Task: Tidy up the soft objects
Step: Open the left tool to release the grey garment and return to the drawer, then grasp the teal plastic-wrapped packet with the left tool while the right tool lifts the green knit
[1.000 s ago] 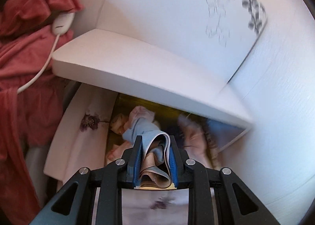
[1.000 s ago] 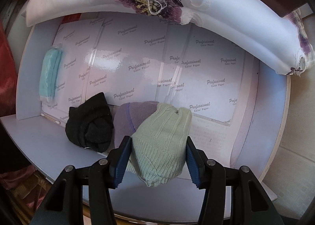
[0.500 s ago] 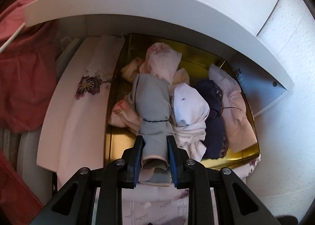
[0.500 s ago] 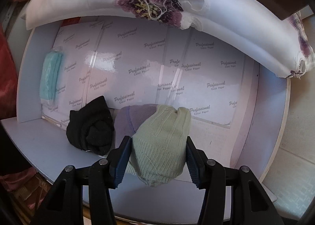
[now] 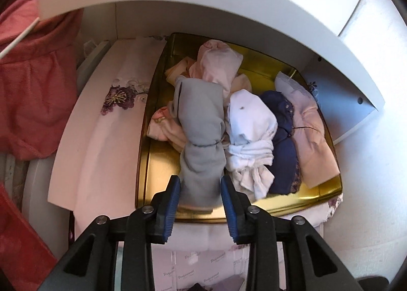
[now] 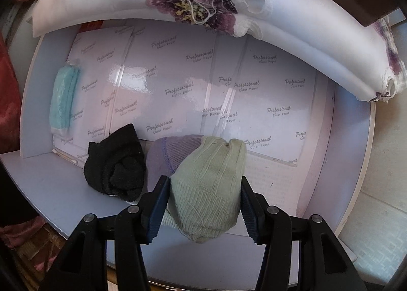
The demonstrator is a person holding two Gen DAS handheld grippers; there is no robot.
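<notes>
In the left wrist view my left gripper [image 5: 200, 189] is shut on a grey rolled sock bundle [image 5: 201, 133] that hangs over a gold tin [image 5: 145, 163] holding several rolled socks in pink [image 5: 218, 64], white [image 5: 250, 125] and navy [image 5: 282, 143]. In the right wrist view my right gripper [image 6: 203, 196] is shut on a pale green knitted sock bundle [image 6: 206, 189] above a white shelf lined with printed paper [image 6: 254, 102]. A lilac sock bundle [image 6: 165, 156] and a black sock bundle [image 6: 115, 163] lie just left of it on the shelf.
A white shelf board [image 5: 203, 3] arches over the tin. A white cloth with purple embroidered flowers [image 6: 193, 3] hangs over the upper edge of the lower shelf. A teal packet [image 6: 63, 100] lies at the shelf's left. Red fabric [image 5: 30, 87] hangs at left.
My left gripper has pulled back and tilted down, bringing the whole gold tin into view, and its jaws have widened slightly around the grey bundle. The right gripper has hardly moved.
</notes>
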